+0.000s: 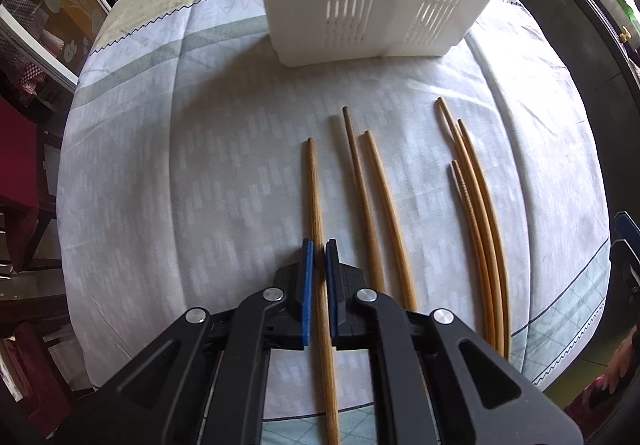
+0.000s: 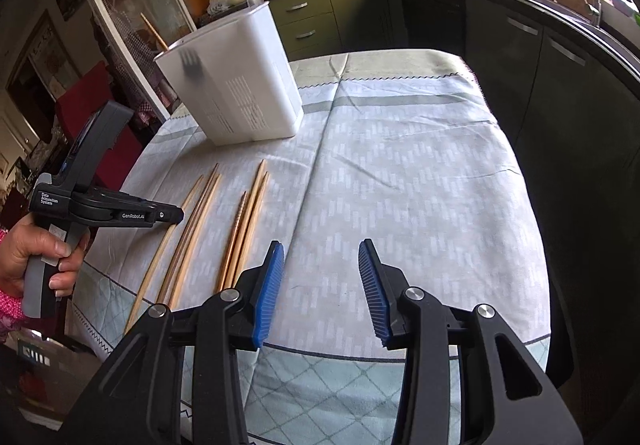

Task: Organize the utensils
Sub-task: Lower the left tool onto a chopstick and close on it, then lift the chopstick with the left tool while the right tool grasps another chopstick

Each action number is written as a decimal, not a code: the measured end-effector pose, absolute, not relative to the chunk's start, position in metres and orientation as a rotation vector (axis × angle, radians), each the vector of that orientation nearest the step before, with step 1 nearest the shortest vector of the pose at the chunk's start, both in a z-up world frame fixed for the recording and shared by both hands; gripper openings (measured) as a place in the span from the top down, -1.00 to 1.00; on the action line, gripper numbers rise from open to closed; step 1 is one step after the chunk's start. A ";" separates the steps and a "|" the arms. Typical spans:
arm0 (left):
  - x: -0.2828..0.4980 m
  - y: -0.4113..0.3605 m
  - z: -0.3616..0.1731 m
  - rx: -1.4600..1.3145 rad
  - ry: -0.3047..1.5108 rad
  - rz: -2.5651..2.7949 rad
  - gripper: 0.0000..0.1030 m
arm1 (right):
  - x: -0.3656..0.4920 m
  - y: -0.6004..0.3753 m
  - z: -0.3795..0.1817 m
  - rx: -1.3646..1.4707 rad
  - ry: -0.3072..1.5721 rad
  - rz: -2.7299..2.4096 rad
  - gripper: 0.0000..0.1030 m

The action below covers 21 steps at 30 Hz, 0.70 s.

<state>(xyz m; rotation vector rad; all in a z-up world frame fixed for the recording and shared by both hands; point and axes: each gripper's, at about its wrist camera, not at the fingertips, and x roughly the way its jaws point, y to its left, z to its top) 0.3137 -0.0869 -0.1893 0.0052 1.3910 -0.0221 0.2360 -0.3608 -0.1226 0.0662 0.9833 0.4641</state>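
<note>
Several wooden chopsticks lie side by side on the tablecloth. My left gripper (image 1: 319, 245) points down and is shut on the leftmost chopstick (image 1: 314, 185), which runs between its blue pads and still rests on the cloth. To its right lie two more chopsticks (image 1: 376, 205) and a bundle of three (image 1: 478, 213). The white slotted utensil holder (image 1: 360, 5) stands just beyond their tips. From the right wrist view, the left gripper (image 2: 178, 214) sits over the leftmost chopstick (image 2: 160, 257), held by a hand (image 2: 32, 249). My right gripper (image 2: 321, 245) hangs open over bare cloth, right of the chopsticks (image 2: 244, 229).
The holder (image 2: 240, 85) contains a fork, a spoon and a chopstick. The pale patterned tablecloth (image 2: 420, 185) covers the table. Dark kitchen cabinets (image 2: 560, 85) run along the far and right sides. A red chair (image 2: 88, 117) stands at the left.
</note>
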 end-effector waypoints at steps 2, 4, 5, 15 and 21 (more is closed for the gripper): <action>0.310 -0.078 -0.189 0.016 1.389 -0.012 0.88 | 0.249 -0.345 -0.127 0.032 1.039 0.492 0.23; 0.306 -0.068 -0.189 0.027 1.387 -0.003 0.88 | 0.263 -0.327 -0.134 0.012 1.096 0.520 0.23; 0.304 -0.063 -0.189 0.029 1.385 0.004 0.88 | 0.270 -0.318 -0.137 0.001 1.120 0.530 0.24; 0.300 -0.028 -0.188 0.013 1.363 0.008 0.87 | 0.310 -0.253 -0.171 -0.074 1.308 0.536 0.48; 0.294 -0.029 -0.189 0.006 1.358 -0.007 0.87 | 0.309 -0.242 -0.172 -0.151 1.303 0.479 0.54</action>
